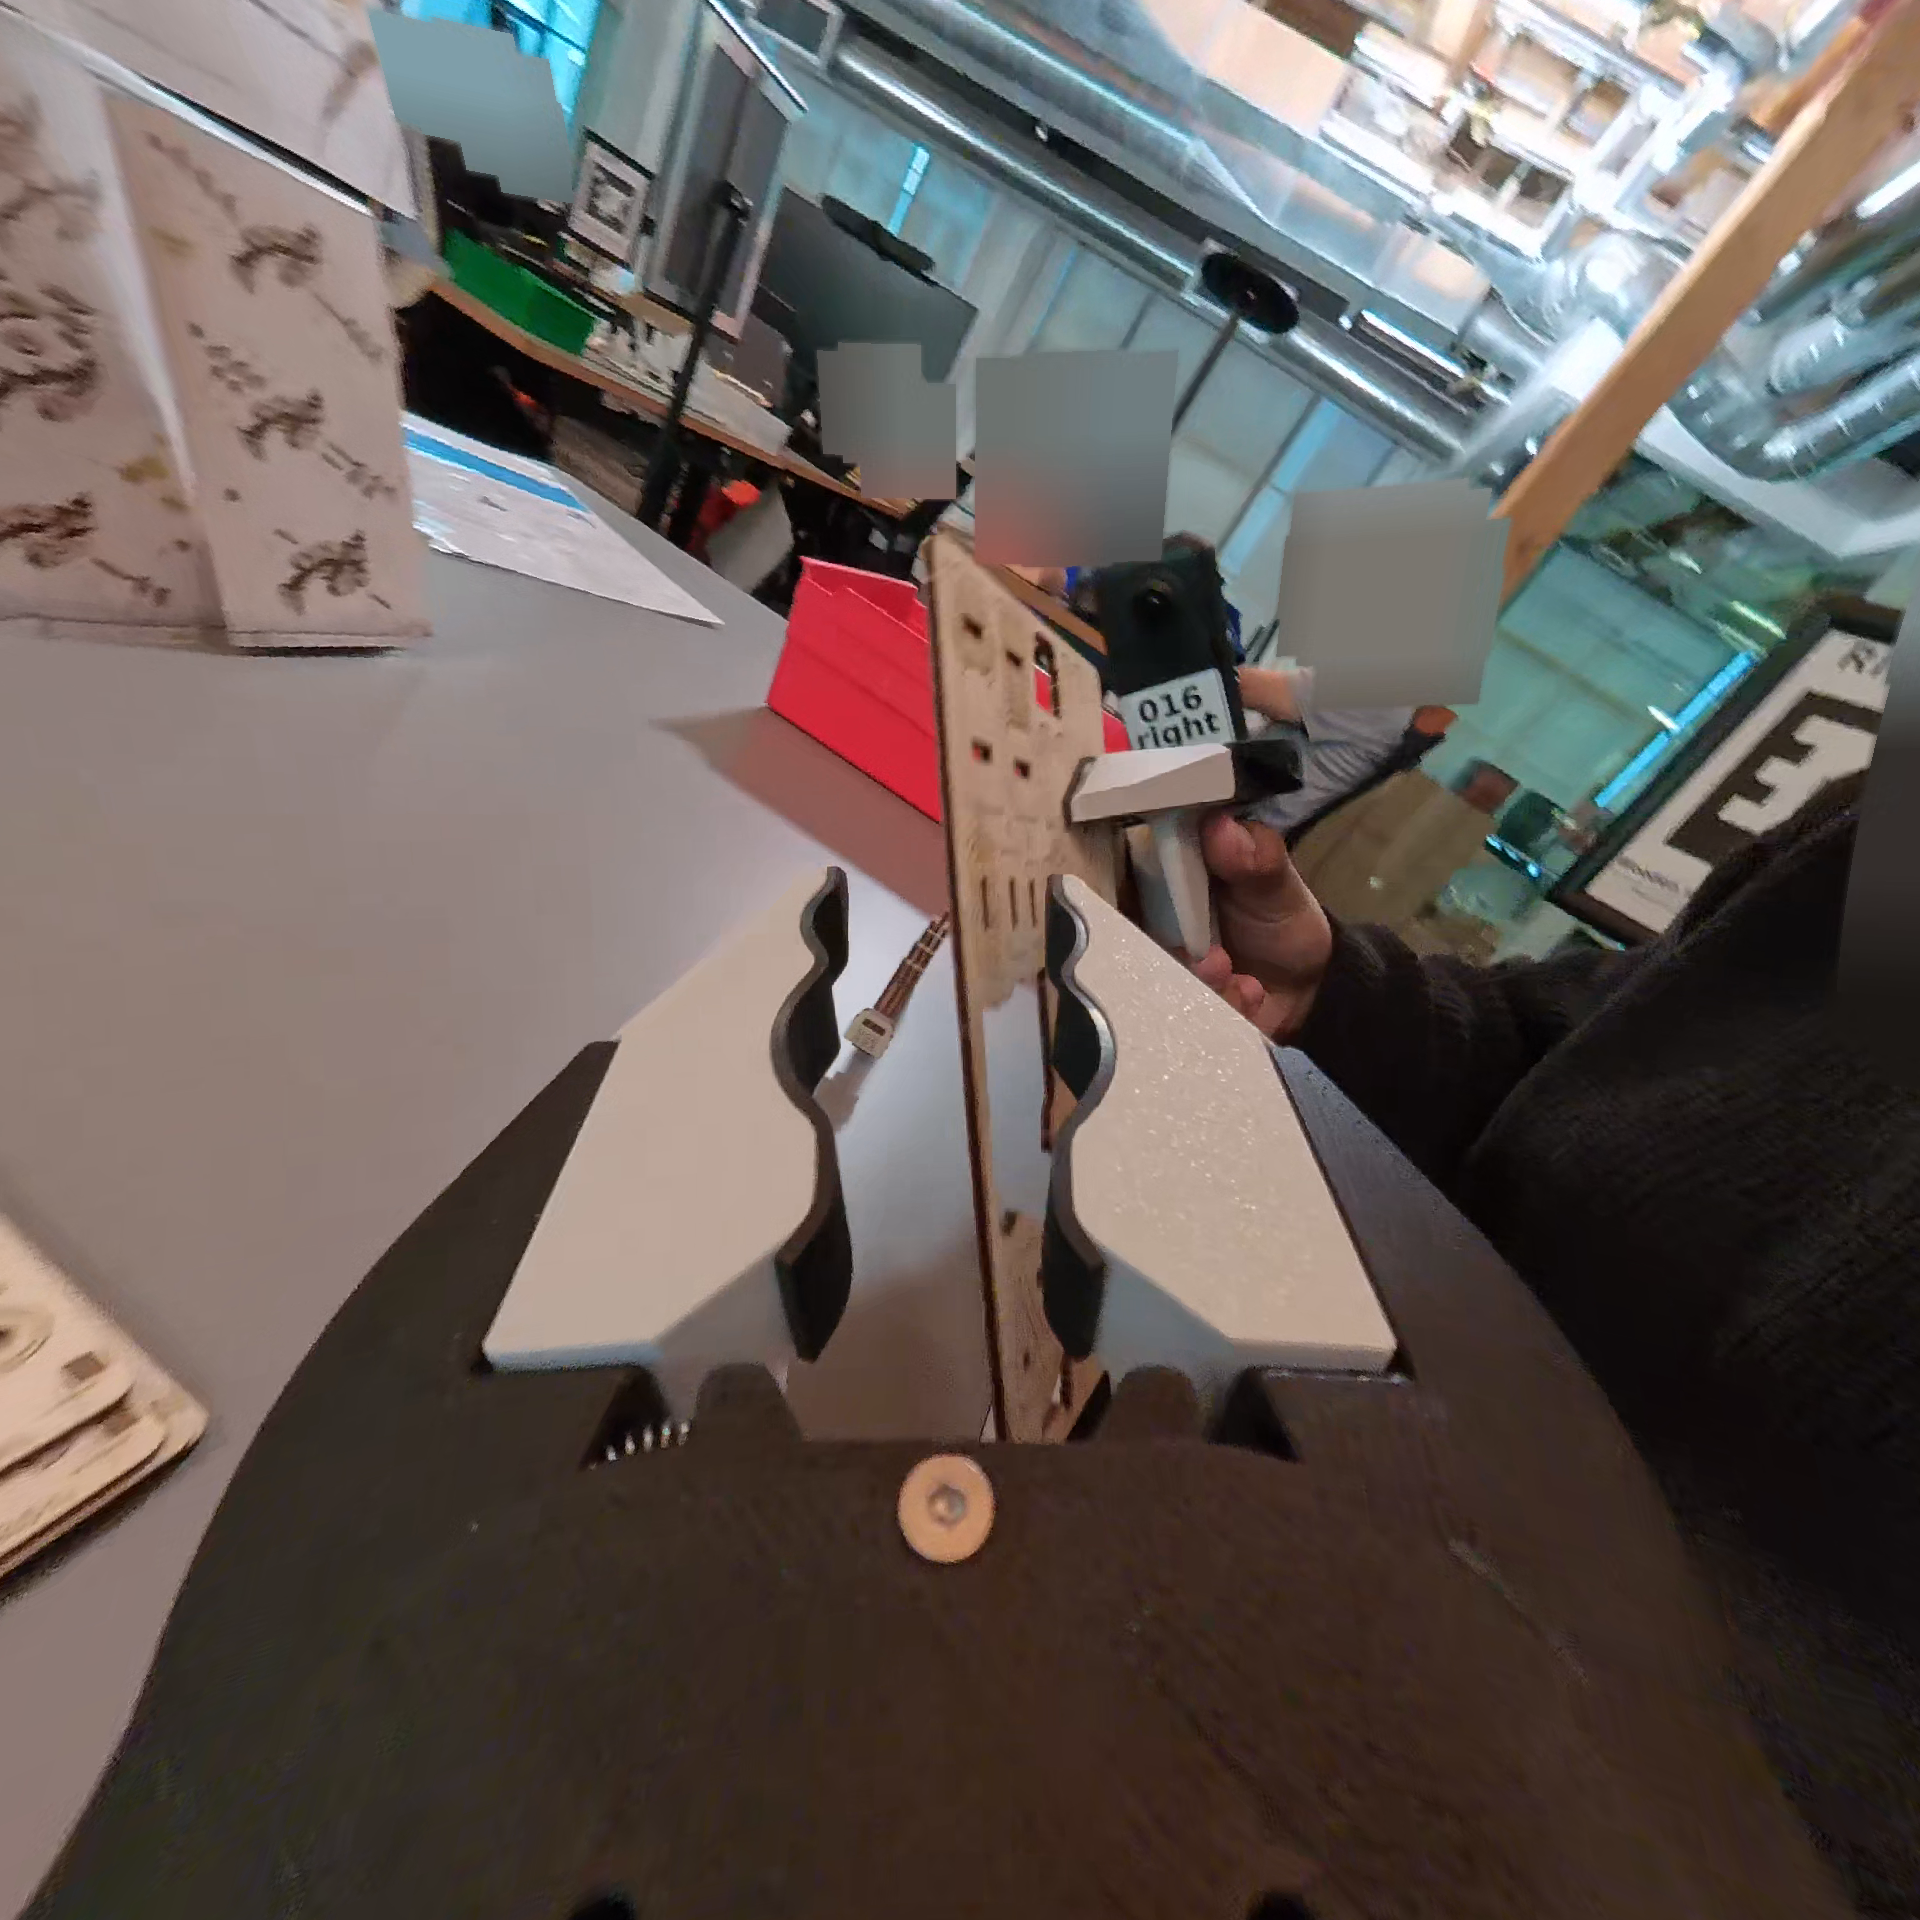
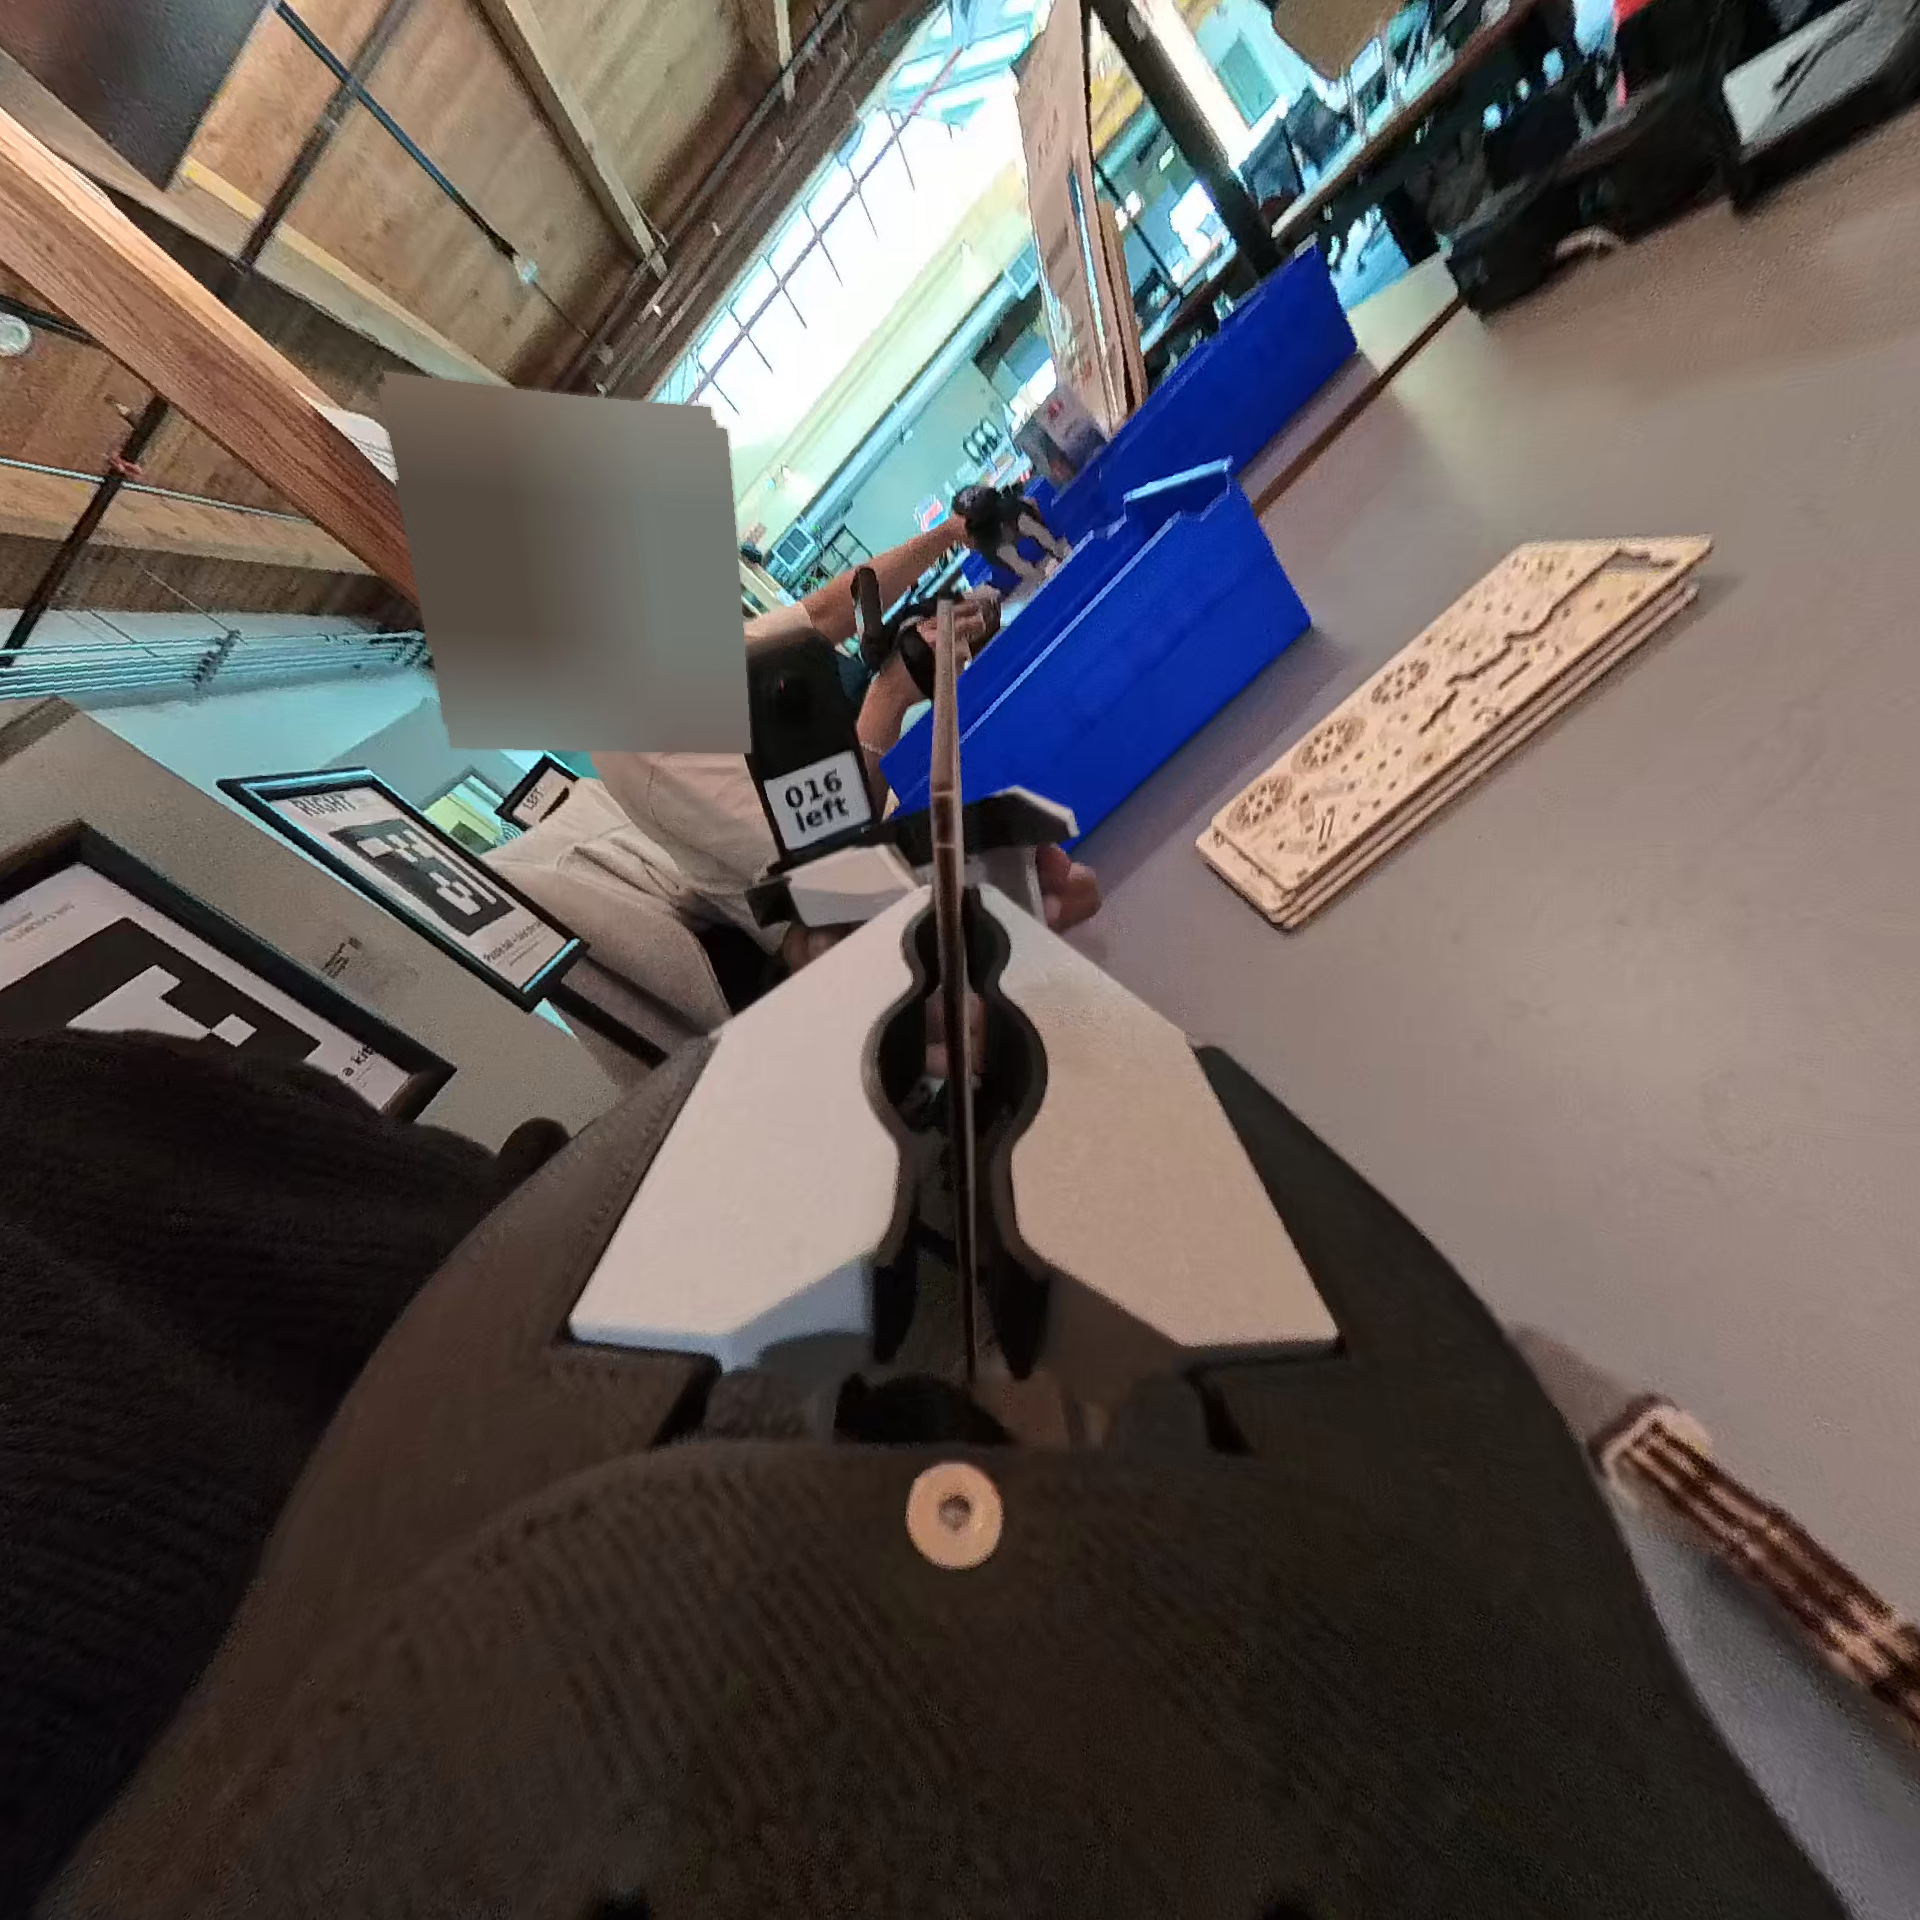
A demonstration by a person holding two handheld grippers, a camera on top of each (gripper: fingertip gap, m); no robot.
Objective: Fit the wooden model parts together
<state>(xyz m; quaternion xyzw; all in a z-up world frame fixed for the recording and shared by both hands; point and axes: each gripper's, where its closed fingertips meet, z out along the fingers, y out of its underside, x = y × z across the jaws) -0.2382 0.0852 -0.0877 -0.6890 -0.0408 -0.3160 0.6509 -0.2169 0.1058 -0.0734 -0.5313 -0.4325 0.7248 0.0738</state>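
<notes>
Right gripper [image 2: 951,935] clamped on wooden sheet [image 2: 948,831]; left gripper [image 1: 945,914] gapes around sheet. Only right view shows sheet stack [image 2: 1455,727], blue bins [image 2: 1122,665].

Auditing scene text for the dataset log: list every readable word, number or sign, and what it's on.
I don't quote writing, so here is what carries it:
Right gripper's label, white, on the right gripper: legible print.
Left gripper's label, white, on the left gripper: legible print.
Framed marker poster: small captions, mostly unreadable.
Printed sheet on the table: too blurred.
Patterned box: blurred.
Wooden panel: no writing made out.
</notes>
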